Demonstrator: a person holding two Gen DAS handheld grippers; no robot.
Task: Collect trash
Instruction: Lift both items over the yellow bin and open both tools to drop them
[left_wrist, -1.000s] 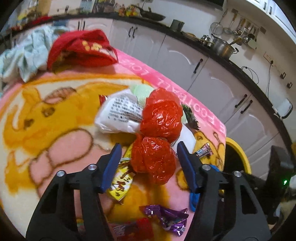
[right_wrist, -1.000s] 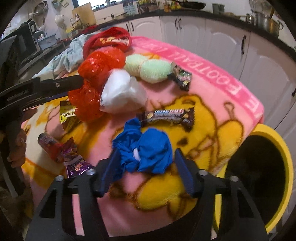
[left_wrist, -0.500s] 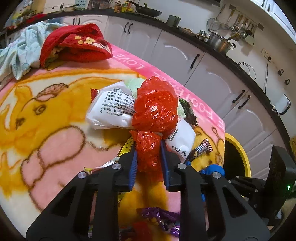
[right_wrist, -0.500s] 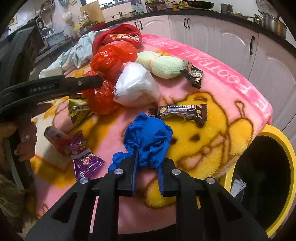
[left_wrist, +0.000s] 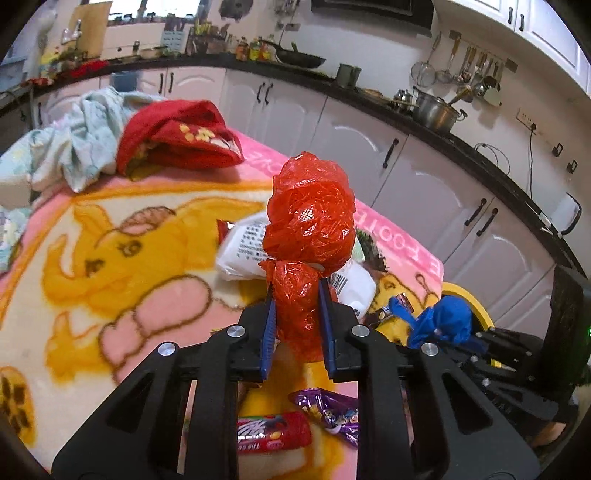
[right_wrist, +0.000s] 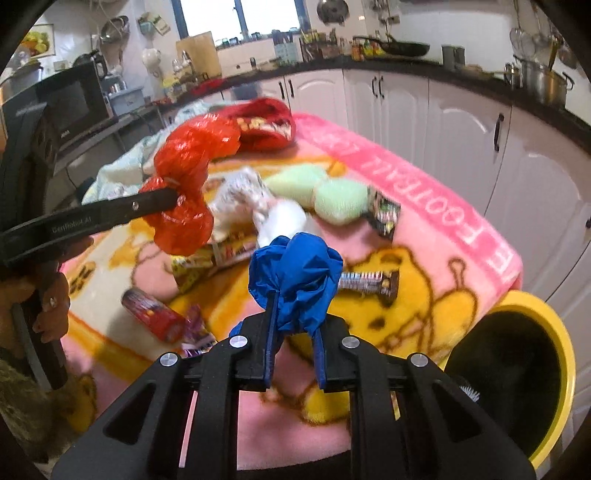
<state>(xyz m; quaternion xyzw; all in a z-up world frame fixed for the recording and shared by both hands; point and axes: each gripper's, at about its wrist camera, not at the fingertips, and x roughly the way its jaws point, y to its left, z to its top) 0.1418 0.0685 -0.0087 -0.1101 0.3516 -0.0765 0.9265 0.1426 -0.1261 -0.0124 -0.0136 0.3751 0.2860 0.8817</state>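
Note:
My left gripper (left_wrist: 295, 295) is shut on a crumpled red plastic bag (left_wrist: 310, 225) and holds it lifted above the blanket; the bag also shows in the right wrist view (right_wrist: 188, 184). My right gripper (right_wrist: 293, 306) is shut on a crumpled blue bag (right_wrist: 295, 273), also lifted; it shows in the left wrist view (left_wrist: 443, 321). A yellow-rimmed trash bin (right_wrist: 517, 373) stands below the table's right edge. On the blanket lie a white packet (left_wrist: 243, 243), two green sponges (right_wrist: 332, 195), a chocolate bar (right_wrist: 369, 282), a red wrapper (left_wrist: 273, 432) and a purple wrapper (left_wrist: 328, 410).
The table is covered by a pink and yellow cartoon blanket (left_wrist: 110, 258). A red cloth (left_wrist: 177, 136) and a light blue cloth (left_wrist: 85, 140) lie at its far end. White kitchen cabinets (right_wrist: 443, 122) run behind. A microwave (right_wrist: 55, 107) stands at the left.
Both grippers closed on their bags, then lifted them off the blanket. The red bag and the blue bag now hang raised above the table.

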